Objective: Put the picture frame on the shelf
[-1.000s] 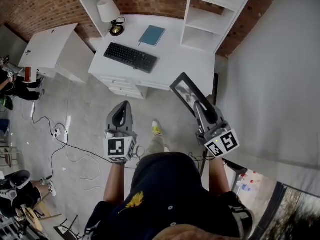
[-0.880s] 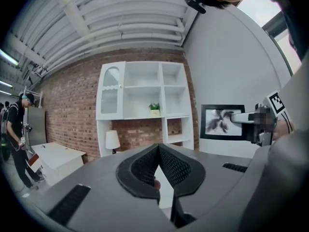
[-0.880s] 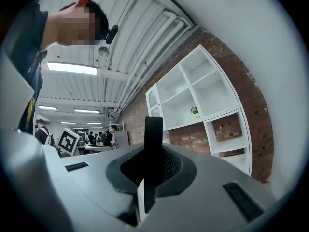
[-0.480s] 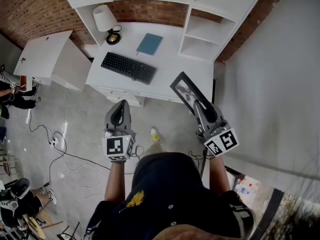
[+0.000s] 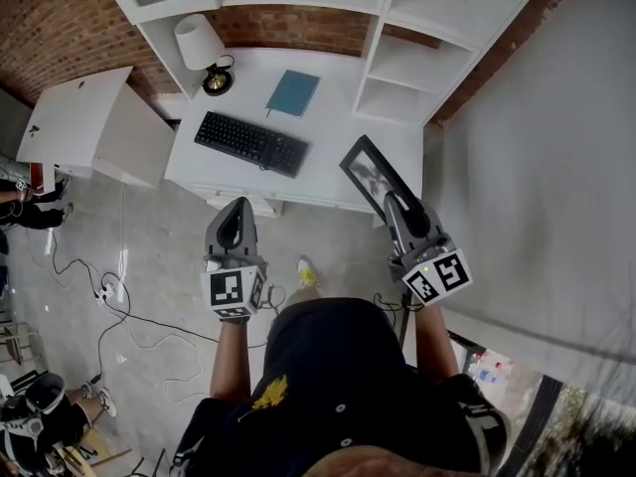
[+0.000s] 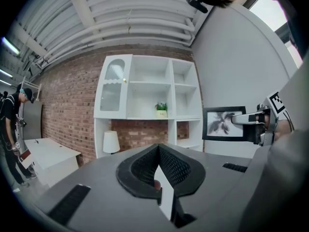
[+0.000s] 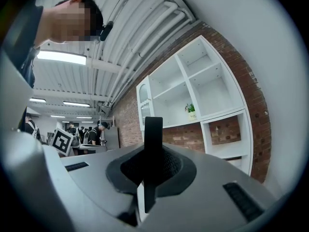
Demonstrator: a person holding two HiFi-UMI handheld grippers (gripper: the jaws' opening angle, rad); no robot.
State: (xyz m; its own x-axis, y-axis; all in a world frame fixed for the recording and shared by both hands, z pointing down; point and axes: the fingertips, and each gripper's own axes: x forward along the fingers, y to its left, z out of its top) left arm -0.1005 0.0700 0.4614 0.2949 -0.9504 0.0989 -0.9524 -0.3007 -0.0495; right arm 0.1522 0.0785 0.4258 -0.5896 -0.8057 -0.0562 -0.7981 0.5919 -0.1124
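Note:
The black picture frame (image 5: 370, 175) has a dark leaf print and is held edge-on in my right gripper (image 5: 396, 205), which is shut on its lower edge. The right gripper view shows that edge as a dark upright bar (image 7: 153, 139) between the pads. In the left gripper view the frame (image 6: 223, 123) hangs at the right. My left gripper (image 5: 236, 229) is level beside it, shut with nothing in it. The white shelf unit (image 5: 417, 58) stands ahead over the desk, with several bare cubbies (image 7: 212, 93) and a small potted plant (image 6: 161, 110).
The white desk (image 5: 348, 127) carries a black keyboard (image 5: 250, 143), a blue notebook (image 5: 293, 92) and a lamp (image 5: 201, 43). A white cabinet (image 5: 89, 127) stands at the left, cables (image 5: 129, 296) lie on the floor, and a grey wall (image 5: 537, 167) runs along the right. People stand far left.
The desk and shelf have slid down the head view and come nearer. Both grippers have moved forward towards them, the right one keeping its hold on the frame.

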